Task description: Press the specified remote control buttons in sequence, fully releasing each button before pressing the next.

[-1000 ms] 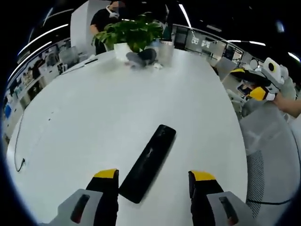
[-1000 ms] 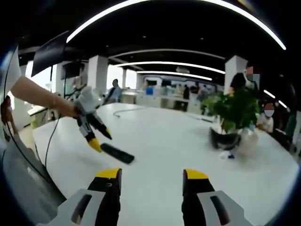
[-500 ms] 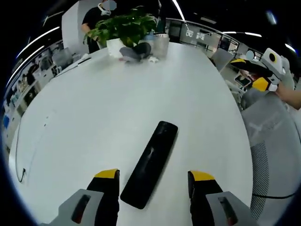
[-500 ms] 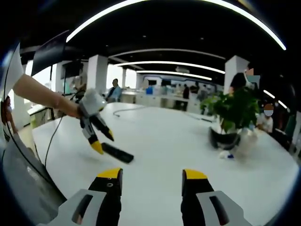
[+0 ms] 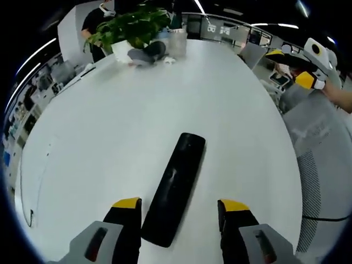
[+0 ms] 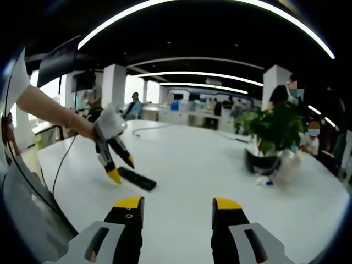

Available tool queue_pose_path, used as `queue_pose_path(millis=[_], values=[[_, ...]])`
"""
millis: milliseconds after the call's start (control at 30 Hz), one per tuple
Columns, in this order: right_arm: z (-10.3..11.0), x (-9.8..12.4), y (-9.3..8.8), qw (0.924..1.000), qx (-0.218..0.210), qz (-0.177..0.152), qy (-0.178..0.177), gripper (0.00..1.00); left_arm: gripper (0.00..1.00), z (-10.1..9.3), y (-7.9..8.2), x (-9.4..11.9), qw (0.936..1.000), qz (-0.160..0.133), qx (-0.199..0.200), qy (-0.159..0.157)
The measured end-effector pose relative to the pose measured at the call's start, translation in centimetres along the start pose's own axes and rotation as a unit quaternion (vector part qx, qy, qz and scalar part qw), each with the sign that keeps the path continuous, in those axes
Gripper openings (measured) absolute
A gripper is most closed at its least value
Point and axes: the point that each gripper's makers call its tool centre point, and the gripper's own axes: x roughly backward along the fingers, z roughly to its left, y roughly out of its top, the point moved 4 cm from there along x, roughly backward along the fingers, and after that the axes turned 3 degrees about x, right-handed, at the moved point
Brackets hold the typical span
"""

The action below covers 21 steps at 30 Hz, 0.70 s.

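1. The long black plastic remote control [image 5: 176,187] lies flat on the round white table [image 5: 99,137], near its edge on my side. In the left gripper view it runs up between my left gripper [image 5: 179,212]'s yellow-tipped jaws, which stand apart with nothing in them. I cannot make out any buttons on its face, so my main risk is landing on the wrong key.

2. With the jaws spread, one tip may come down on the remote's edge instead of a key, tipping or sliding it. The body lies loose on a smooth top, so I judge it would skate easily.

3. A sideways push could send the remote toward the table edge and the grey mesh office chair [image 5: 319,165] beside it.

4. My right gripper [image 6: 177,206] hangs above the table, well apart from the remote, jaws apart and empty. It points toward the green potted plant [image 6: 275,132], so it gives me little help in checking a press.

5. If I do not lift fully off a key, the next press may not register separately.
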Motion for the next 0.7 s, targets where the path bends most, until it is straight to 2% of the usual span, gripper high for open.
queue_pose_path(millis=[700], values=[[0.04,-0.04,-0.13,1.0,0.005,0.004,0.001,0.46,0.53,0.23,0.01,-0.54,0.9999,0.013,0.0,-0.007]])
